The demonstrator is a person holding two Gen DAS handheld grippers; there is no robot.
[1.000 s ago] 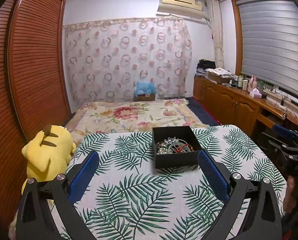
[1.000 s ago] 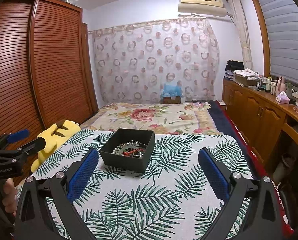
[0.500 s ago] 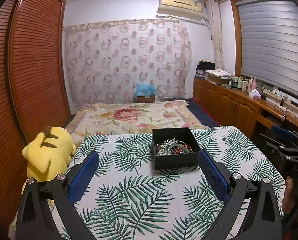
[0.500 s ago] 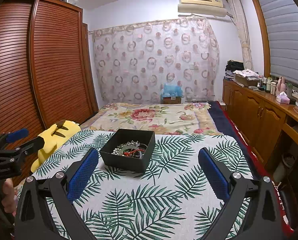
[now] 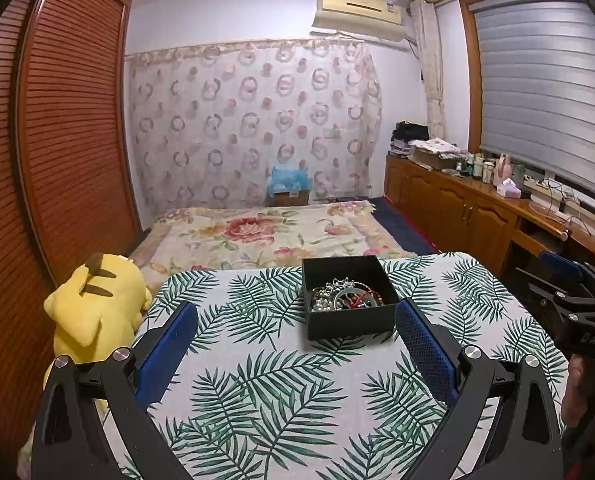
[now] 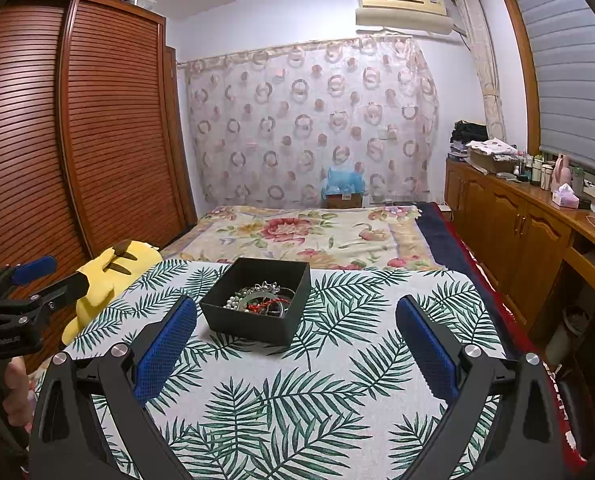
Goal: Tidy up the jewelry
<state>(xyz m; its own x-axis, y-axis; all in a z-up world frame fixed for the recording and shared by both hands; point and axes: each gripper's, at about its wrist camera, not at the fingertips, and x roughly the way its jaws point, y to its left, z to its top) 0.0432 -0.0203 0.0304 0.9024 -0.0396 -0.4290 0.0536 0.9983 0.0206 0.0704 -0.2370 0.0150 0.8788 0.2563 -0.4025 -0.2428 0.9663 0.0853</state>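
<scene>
Blue-padded fingers (image 5: 169, 344) of the left gripper (image 5: 296, 322) are spread wide with nothing between them but the palm-leaf tablecloth (image 5: 257, 380). The right gripper (image 6: 296, 322) matches it: its blue pads (image 6: 427, 348) stand far apart and hold nothing.

In the left wrist view, the black jewelry box (image 5: 349, 300) sits open just right of centre, near the far edge of the table, its front right corner close to the right-hand pad. Inside lies a tangle of jewelry (image 5: 345, 294): pearl beads, silvery pieces and a red strand. The right gripper also shows at the right edge of this view (image 5: 565, 280), held by a hand (image 5: 577, 384), well clear of the box.

In the right wrist view, the box (image 6: 257, 300) sits left of centre, turned corner-on, just beyond the left-hand pad, with the jewelry (image 6: 259, 300) heaped within. The left gripper appears at the left edge (image 6: 33, 276), also clear of the box.

A yellow plush toy (image 5: 97, 308) leans beside the table at lower left. Behind lie a floral bedspread (image 5: 265, 236), a circle-patterned curtain (image 5: 253, 120) and a wooden slatted wardrobe (image 5: 65, 140).
</scene>
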